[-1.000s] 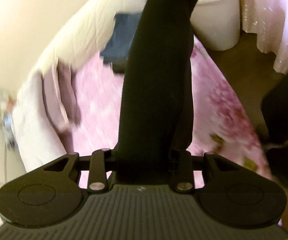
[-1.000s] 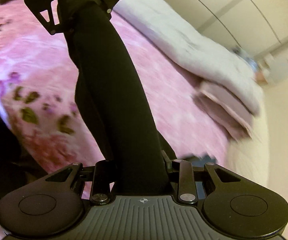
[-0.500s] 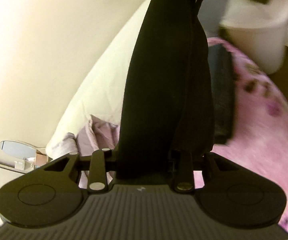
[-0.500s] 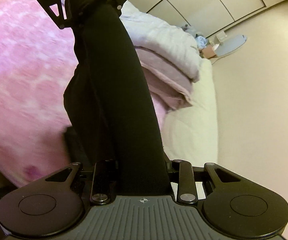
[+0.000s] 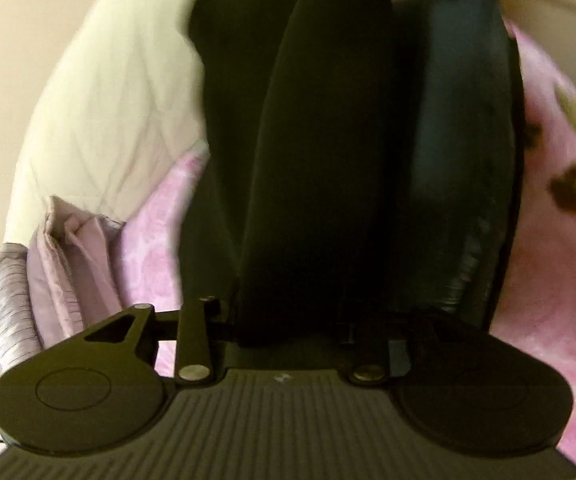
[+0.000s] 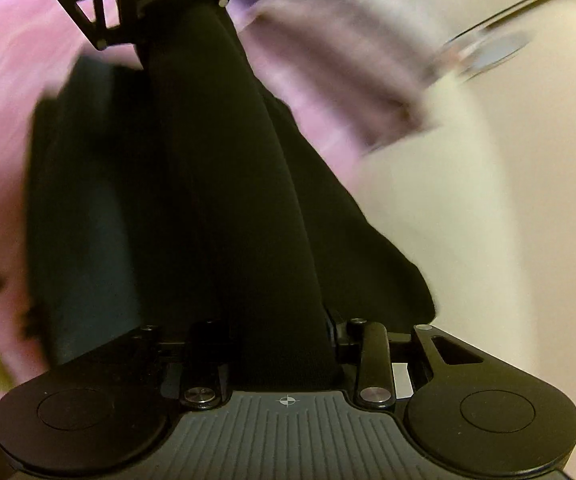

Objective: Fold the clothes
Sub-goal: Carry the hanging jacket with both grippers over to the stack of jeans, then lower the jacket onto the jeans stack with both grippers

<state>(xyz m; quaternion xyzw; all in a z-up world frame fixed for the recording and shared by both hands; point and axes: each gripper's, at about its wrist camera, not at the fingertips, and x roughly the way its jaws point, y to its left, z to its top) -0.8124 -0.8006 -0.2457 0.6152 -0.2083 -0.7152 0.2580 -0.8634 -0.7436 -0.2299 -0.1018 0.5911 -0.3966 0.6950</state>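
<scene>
Left wrist view puts your left gripper (image 5: 312,320) pinching the black garment (image 5: 320,152), its fingers just easing apart; the cloth hangs over the pink bedspread (image 5: 548,280), beside a folded dark pile (image 5: 460,120); right wrist view alone shows your right gripper (image 6: 288,344) pinching it too, likewise loosening.

A black garment (image 5: 320,168) fills the middle of both wrist views. Beside it lies a dark navy folded cloth (image 5: 460,128). The blanket (image 5: 548,280) beneath is pink with paler rose shapes and brown and olive leaf marks. The quilt (image 5: 115,92) is cream, and the bedding (image 5: 63,264) by it is lilac with fine grey stripes.
</scene>
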